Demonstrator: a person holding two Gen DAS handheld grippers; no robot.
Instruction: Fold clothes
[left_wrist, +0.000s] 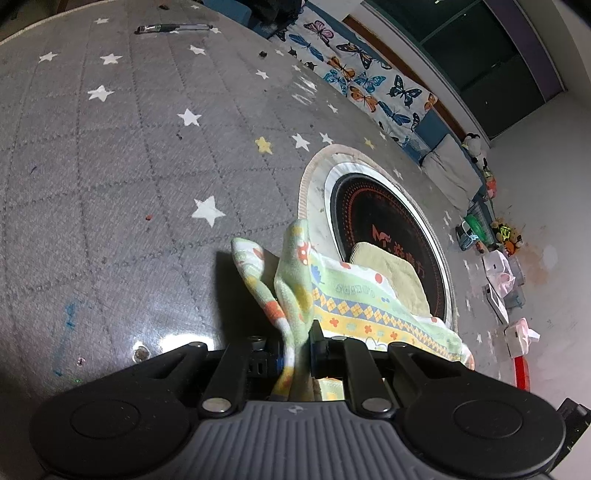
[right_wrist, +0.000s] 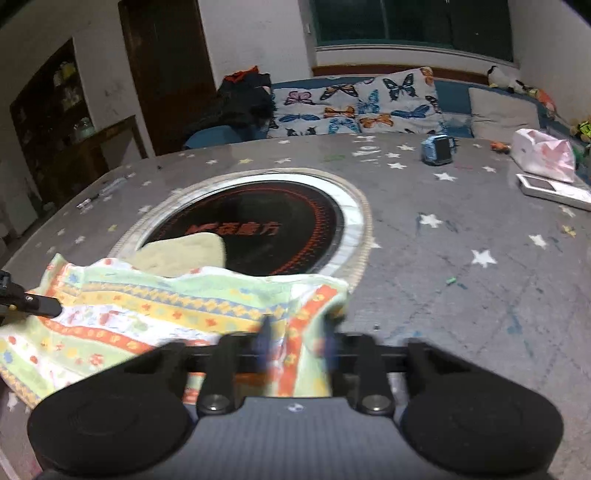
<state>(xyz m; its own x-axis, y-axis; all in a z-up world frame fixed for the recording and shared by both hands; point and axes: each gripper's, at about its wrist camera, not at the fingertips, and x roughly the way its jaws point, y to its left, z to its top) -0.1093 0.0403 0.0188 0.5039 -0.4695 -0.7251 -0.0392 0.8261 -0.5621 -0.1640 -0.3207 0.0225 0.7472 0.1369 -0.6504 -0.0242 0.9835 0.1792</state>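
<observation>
Left gripper (left_wrist: 297, 350): your jaws are clamped on a bunched corner of the patterned cloth (left_wrist: 354, 306), which stands up in soft folds between them.
Right gripper (right_wrist: 295, 341): blurred, so you cannot tell for sure; the jaws look narrowed around the cloth's orange-striped edge.
Cloth position: it lies on the near side of the round hob plate (right_wrist: 258, 229), its far edge lapping over the rim and partly covering a pale yellow cloth (right_wrist: 184, 251) on the plate.
Handling: expect it to be light, limp and quick to sag; you would do best holding two corners of one edge and keeping it taut.
Surface: a grey star-print table cover (left_wrist: 110, 166), smooth-looking beyond the plate.
Room: a butterfly-print cushion (right_wrist: 354, 107) lies behind the plate, under a dark window.
</observation>
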